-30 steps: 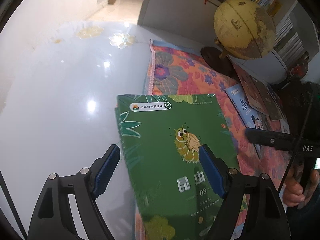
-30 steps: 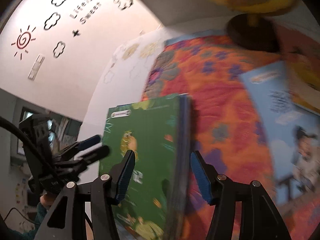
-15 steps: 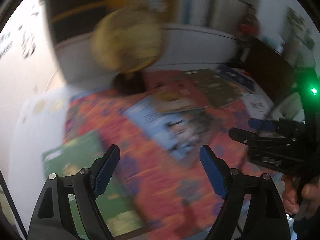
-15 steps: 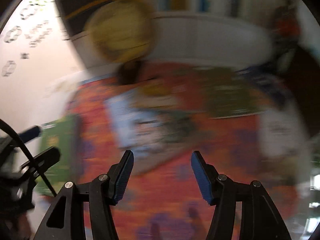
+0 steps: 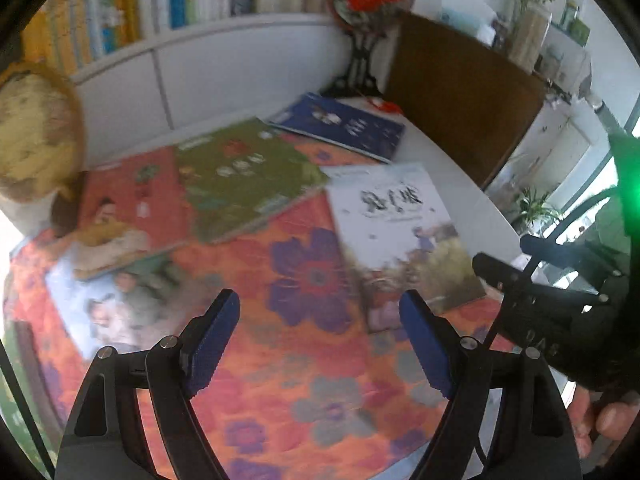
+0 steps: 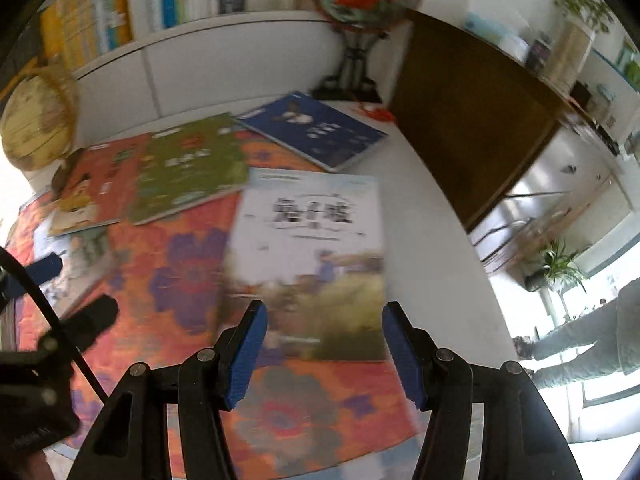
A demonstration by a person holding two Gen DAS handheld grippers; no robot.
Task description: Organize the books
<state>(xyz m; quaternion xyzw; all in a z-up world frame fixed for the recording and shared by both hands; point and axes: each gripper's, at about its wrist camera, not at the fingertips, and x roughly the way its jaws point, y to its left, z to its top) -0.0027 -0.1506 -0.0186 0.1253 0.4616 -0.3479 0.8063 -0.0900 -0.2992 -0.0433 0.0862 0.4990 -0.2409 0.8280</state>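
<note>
Books lie scattered on the floral cloth [image 5: 312, 360]; I've swung both grippers off the green insect book onto them. Left gripper [image 5: 320, 344] and right gripper [image 6: 322, 354] are spread, empty, the white-covered book [image 6: 316, 216] probably next, though blurred.

Black hand-held gripper [image 5: 320, 344] with 2 ribbed blue pads [image 5: 426, 352], silver screws.

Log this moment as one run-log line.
left gripper: open, empty | right gripper: open, empty, over white book | green book overlaps red book
</note>
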